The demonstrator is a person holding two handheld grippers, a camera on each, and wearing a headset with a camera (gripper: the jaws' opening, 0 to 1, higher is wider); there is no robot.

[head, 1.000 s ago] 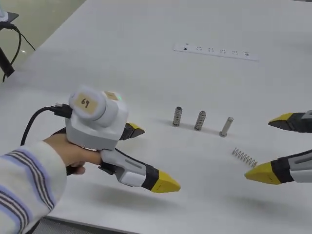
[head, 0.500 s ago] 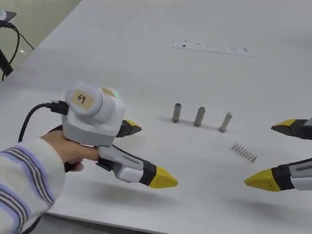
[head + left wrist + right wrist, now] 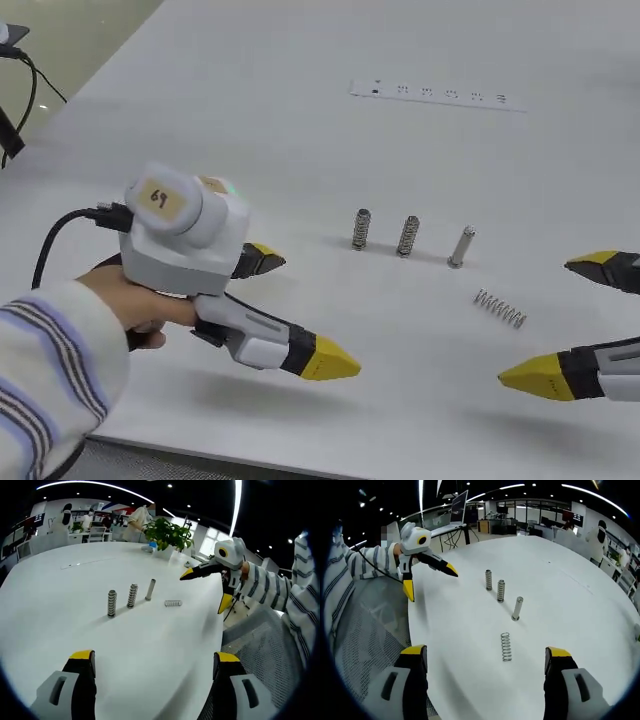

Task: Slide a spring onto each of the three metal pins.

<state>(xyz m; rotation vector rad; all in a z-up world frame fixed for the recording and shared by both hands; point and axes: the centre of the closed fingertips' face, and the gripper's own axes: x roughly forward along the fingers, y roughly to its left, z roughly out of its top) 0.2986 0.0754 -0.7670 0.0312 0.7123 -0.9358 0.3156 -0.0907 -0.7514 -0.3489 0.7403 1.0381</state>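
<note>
- White tabletop (image 3: 300, 120) spreads wide under everything, with a long white power strip (image 3: 437, 95) lying flat near its far side.
- Left gripper (image 3: 320, 315) is held in a hand (image 3: 135, 300) with a striped sleeve; it hovers above the near part of the table. Its yellow-tipped jaws are spread wide and grasp nothing, and a black cable (image 3: 60, 240) trails from its rear.
- Right gripper (image 3: 534, 320) comes in from the right edge of the head view, its jaws likewise parted wide and empty. In its own view the jaws frame the loose spring and point towards the pins.
- Three metal pins stand upright in a short row near the middle of the table, between the two grippers.
- Leftmost pin (image 3: 361, 229) and middle pin (image 3: 408, 236) each carry a spring coiled around the shaft.
- Bare pin (image 3: 461, 246), on the right end of the row, has no coil on it.
- Loose spring (image 3: 499, 308) lies on its side on the table, near the bare pin and apart from it, closer to the right gripper.
</note>
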